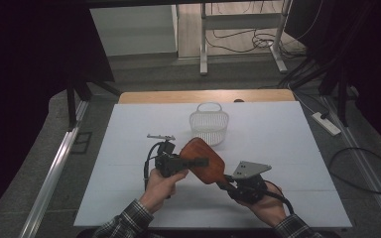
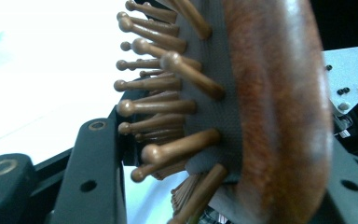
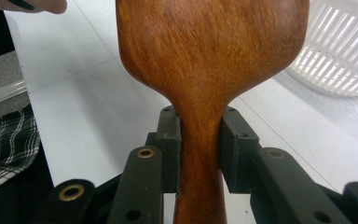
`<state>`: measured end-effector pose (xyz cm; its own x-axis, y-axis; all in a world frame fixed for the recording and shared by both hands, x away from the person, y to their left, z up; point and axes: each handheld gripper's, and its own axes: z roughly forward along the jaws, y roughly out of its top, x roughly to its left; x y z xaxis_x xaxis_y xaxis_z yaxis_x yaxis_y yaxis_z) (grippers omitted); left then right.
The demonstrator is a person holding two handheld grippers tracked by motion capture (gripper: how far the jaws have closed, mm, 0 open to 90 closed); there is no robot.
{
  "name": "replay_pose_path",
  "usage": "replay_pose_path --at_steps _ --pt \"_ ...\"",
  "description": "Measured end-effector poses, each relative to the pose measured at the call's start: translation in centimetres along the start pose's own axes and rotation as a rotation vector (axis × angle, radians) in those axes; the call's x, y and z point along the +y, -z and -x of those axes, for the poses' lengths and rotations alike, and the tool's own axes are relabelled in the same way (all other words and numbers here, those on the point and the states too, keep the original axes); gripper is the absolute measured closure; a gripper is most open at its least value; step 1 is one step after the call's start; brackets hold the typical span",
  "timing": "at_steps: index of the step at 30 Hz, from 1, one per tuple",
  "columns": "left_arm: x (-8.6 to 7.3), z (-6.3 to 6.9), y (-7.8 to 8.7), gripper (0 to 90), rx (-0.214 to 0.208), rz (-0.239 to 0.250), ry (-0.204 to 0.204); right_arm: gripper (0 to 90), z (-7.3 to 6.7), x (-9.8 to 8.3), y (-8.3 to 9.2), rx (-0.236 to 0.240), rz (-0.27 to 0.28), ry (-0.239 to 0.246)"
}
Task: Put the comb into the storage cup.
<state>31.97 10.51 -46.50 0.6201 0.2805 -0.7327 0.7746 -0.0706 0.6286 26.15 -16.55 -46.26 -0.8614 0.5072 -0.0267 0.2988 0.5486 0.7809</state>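
A wooden hairbrush (image 1: 203, 160) is held above the white table (image 1: 287, 148), between both grippers, near the table's middle. The right gripper (image 3: 199, 154) clamps the brush's handle, its jaws pressed against both sides of the neck. The left gripper (image 1: 191, 162) grips the paddle head, one jaw among the wooden bristles (image 2: 168, 107), the other across the back. A white basket (image 1: 209, 124) stands at 12 o'clock from the brush, just beyond it.

You've got a white table (image 1: 287, 148) with a strip of bare wood showing along the far edge at 12 o'clock. Sitting right on it is a white slatted basket (image 1: 209, 125), up around 12 o'clock from the middle, handle upright.
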Motion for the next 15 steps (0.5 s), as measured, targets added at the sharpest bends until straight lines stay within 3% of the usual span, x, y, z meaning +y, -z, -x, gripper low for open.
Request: replay_pose_path --at_steps 4,9,12,15 --pt "0.16 0.29 -0.06 51.8 0.012 -0.010 -0.017 70.0 -0.06 0.03 0.08 -0.007 -0.001 0.006" --pt "0.34 0.32 -0.17 51.8 0.017 -0.020 -0.027 62.2 -0.07 0.08 0.21 -0.009 0.002 0.008" --pt "0.58 0.55 0.01 51.7 0.032 -0.018 -0.042 50.6 0.01 0.04 0.16 -0.032 -0.016 0.018" --pt "0.95 0.89 0.45 51.7 0.062 -0.008 -0.068 42.5 0.20 -0.01 0.01 -0.021 -0.033 0.006"
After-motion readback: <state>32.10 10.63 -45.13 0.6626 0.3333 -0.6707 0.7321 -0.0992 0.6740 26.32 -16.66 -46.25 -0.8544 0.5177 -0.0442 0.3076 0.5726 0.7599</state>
